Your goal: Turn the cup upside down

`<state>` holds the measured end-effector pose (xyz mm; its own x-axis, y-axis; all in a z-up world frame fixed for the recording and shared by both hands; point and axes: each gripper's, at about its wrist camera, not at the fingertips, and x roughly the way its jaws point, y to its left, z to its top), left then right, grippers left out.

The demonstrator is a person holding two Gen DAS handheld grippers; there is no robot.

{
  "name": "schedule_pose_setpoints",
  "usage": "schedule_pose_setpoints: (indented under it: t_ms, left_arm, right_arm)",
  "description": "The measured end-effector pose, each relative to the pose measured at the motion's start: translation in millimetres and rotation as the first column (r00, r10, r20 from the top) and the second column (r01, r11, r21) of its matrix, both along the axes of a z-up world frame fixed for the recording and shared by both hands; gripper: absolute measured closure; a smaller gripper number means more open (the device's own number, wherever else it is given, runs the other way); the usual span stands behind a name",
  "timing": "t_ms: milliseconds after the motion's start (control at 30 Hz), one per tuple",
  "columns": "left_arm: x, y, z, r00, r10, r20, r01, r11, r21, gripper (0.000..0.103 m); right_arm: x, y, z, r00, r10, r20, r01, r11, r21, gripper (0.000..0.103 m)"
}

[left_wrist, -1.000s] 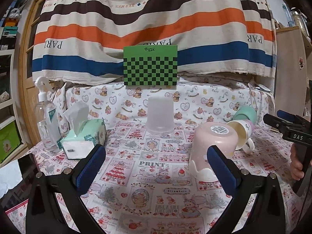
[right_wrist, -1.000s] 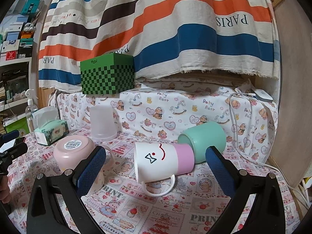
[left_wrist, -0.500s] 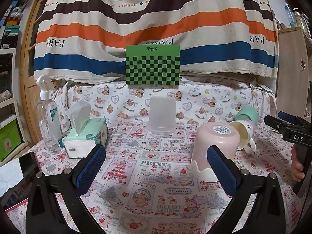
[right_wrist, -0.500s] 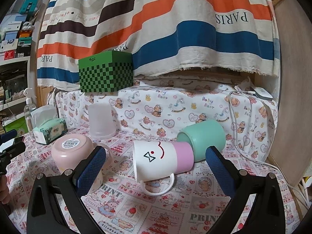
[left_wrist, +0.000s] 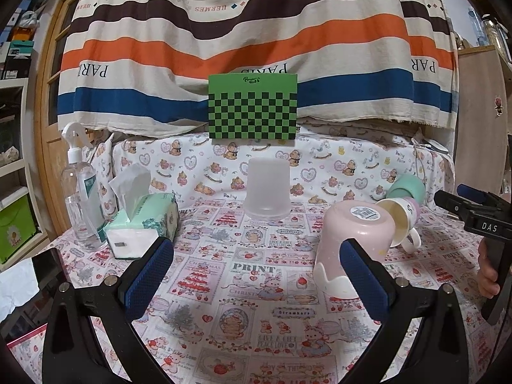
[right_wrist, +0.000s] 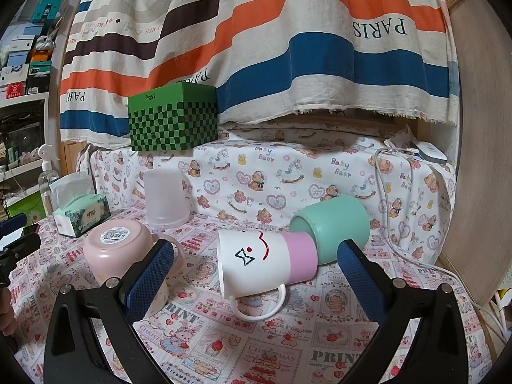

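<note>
A white and pink mug [right_wrist: 265, 260] lies on its side on the patterned cloth, handle down toward me; it also shows in the left wrist view [left_wrist: 401, 220]. A mint green cup [right_wrist: 332, 227] lies on its side behind it. A pink cup [right_wrist: 118, 249] stands upside down, as does a clear plastic cup [right_wrist: 166, 200]. My right gripper [right_wrist: 256, 284] is open and empty, just in front of the lying mug. My left gripper [left_wrist: 256, 275] is open and empty, with the pink cup [left_wrist: 352, 243] by its right finger and the clear cup [left_wrist: 268, 188] beyond.
A tissue pack [left_wrist: 140, 224] and a spray bottle [left_wrist: 80, 198] stand at the left. A green checkered box [left_wrist: 252, 110] sits on the raised ledge behind. A white cable [right_wrist: 384, 192] and charger [right_wrist: 428, 153] hang at the right, beside a wooden panel [right_wrist: 473, 160].
Both grippers have risen slightly and drifted a little; the cups sit a touch lower in both views. Nothing was taken hold of or moved.
</note>
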<state>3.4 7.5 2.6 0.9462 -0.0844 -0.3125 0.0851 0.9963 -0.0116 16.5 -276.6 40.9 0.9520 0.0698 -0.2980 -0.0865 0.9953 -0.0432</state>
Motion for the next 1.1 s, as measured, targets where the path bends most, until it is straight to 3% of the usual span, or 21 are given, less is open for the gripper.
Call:
schedule_pose_setpoints:
  t_ms: [1100]
  left_arm:
    - [-0.4, 0.7, -1.1, 1.0, 0.012, 0.004, -0.012, 1.0, 0.005, 0.0]
  right_arm:
    - [1.1, 0.1, 0.0, 1.0, 0.0, -0.001, 0.0, 1.0, 0.0, 0.0]
